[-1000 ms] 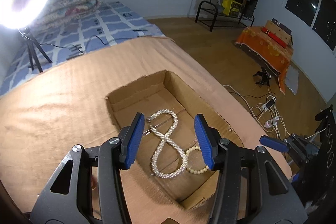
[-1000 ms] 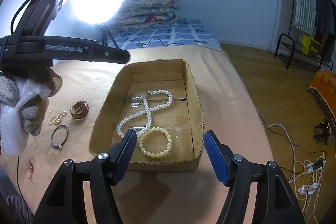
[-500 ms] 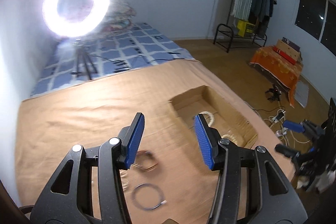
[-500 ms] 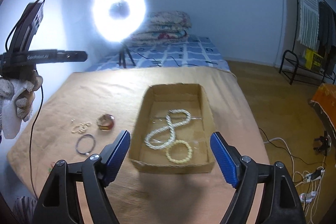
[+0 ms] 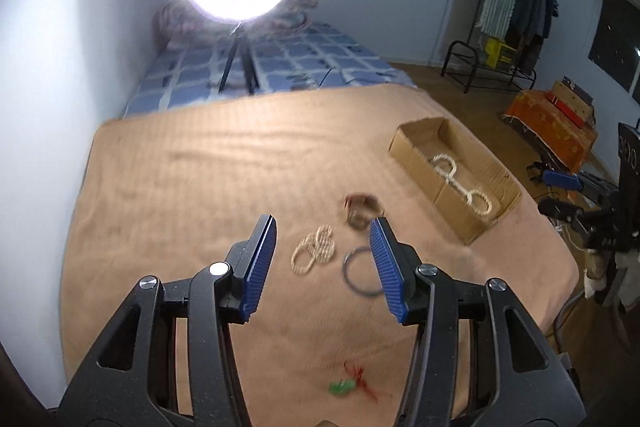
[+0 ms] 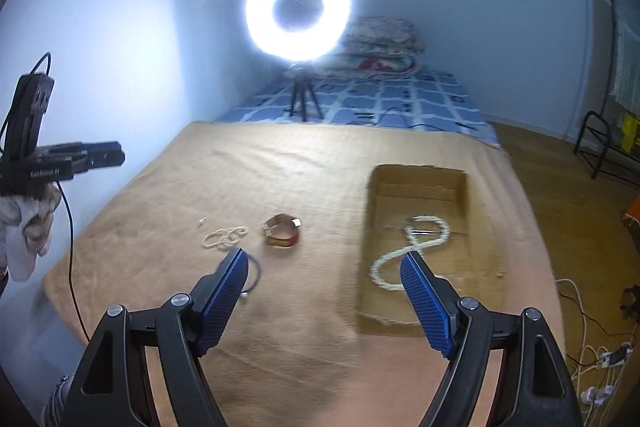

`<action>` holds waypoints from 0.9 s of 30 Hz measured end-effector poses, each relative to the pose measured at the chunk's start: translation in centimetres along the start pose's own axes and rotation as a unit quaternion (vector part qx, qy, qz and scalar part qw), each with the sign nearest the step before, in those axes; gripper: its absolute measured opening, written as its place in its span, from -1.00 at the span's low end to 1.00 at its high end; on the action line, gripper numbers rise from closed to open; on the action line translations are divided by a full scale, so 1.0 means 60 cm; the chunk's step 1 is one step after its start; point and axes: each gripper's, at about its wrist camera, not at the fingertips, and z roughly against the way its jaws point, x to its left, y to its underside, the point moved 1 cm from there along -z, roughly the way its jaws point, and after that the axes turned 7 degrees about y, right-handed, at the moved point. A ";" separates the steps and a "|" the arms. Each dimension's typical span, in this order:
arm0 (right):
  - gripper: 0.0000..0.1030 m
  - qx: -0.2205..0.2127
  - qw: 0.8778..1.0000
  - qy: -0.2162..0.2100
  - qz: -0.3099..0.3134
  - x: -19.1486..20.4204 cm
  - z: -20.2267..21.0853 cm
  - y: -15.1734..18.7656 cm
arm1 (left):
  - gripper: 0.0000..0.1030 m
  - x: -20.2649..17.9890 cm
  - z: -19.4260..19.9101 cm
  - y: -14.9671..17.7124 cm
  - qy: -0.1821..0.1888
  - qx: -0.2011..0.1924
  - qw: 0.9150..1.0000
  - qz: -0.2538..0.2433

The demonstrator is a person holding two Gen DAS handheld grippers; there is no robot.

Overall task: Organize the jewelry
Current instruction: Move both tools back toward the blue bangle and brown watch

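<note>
On the tan blanket (image 5: 192,187) ahead of you, your left gripper (image 5: 322,259) hangs with its blue fingers (image 5: 260,263) spread and nothing between them, above a small pale bead bracelet (image 5: 314,249), a dark thin bangle (image 5: 360,275) and a brown cuff (image 5: 362,207) lying close together. Off to the right, the cardboard box (image 5: 460,219) holds the long white pearl necklace (image 6: 408,247) and a cream bead bracelet (image 5: 478,201). Your right gripper (image 6: 324,301) stands wide apart and empty, just short of the box's near left corner.
</note>
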 end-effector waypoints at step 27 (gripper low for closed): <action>0.00 0.189 0.980 -0.047 -0.049 0.087 -0.296 -0.041 | -0.42 0.032 -0.256 0.113 0.082 0.152 0.975 0.137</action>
